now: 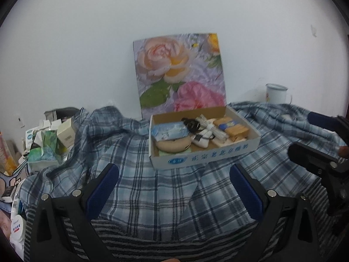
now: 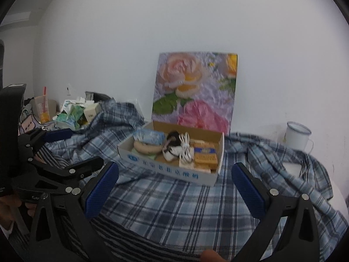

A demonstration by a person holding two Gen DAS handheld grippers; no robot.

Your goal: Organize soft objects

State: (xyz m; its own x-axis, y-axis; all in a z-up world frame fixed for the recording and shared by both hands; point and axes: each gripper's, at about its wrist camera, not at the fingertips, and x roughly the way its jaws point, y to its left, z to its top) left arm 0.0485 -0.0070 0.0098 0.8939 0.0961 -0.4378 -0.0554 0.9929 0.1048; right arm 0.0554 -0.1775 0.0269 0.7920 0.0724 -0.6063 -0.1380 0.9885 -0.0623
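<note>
A blue plaid cloth [image 1: 152, 187] [image 2: 181, 205] lies spread and rumpled over the surface, on top of a grey striped fabric [image 1: 152, 242] [image 2: 139, 240]. An open cardboard box [image 1: 207, 157] [image 2: 170, 172] sits on the cloth, holding a blue packet, a tan round pad, white cables and orange packets. My left gripper [image 1: 174, 187] is open and empty, low over the cloth in front of the box. My right gripper [image 2: 174, 187] is open and empty, also over the cloth near the box. The right gripper also shows in the left wrist view [image 1: 314, 159]; the left one in the right wrist view [image 2: 61, 150].
A flower-print board [image 1: 180, 72] [image 2: 196, 89] leans on the white wall behind the box. A white enamel mug [image 1: 276, 93] [image 2: 297, 135] stands at the back right. A pile of small cartons and wrappers [image 1: 49, 144] [image 2: 76, 113] crowds the left side.
</note>
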